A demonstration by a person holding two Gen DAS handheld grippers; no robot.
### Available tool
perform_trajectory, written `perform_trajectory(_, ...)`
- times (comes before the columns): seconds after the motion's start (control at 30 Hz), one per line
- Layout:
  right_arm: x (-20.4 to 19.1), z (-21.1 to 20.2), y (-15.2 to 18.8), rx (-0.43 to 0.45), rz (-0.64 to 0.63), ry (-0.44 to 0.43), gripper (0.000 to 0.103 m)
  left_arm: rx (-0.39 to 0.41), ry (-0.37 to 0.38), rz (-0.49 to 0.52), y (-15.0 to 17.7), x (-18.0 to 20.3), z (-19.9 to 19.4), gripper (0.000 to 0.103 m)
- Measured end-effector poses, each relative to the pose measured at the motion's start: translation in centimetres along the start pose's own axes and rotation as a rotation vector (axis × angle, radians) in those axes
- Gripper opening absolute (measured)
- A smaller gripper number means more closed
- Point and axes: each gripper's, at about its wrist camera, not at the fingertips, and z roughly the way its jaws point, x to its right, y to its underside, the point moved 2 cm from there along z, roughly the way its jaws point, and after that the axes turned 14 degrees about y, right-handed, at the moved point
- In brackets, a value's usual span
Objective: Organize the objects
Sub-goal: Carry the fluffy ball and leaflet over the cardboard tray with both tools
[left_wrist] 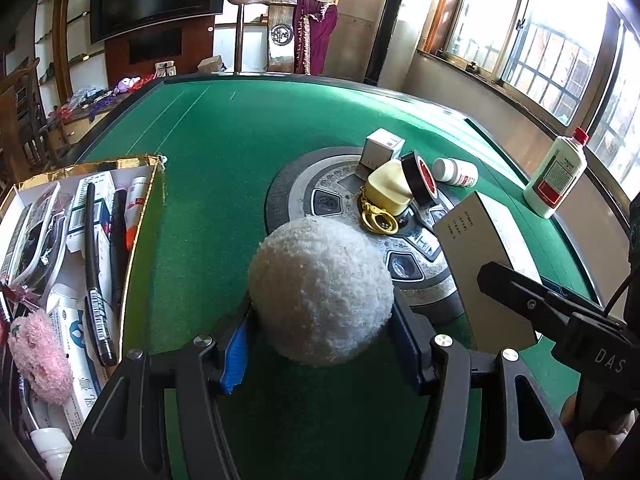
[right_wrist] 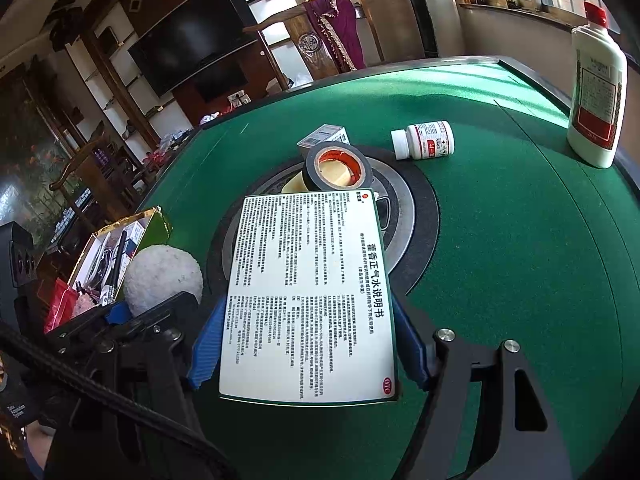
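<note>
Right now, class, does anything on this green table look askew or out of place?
Yes. The small pill bottle lies on its side on the felt, while the tall white bottle stands upright. The black tape roll leans tilted against a yellow case on the centre console rather than lying flat.

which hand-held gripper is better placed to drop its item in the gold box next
Left. The left hand-held gripper grips the white fluffy ball right beside the gold box; the right hand-held gripper, with the medicine box, sits farther off.
</note>
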Motion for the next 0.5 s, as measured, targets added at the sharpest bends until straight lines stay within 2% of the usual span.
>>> perform_trajectory(0.5,0.1,-0.9,-0.3,0.032,0.002,0.000,0.073,0.096,-0.111,0.005,2.0,0.0,-3.5,0.055)
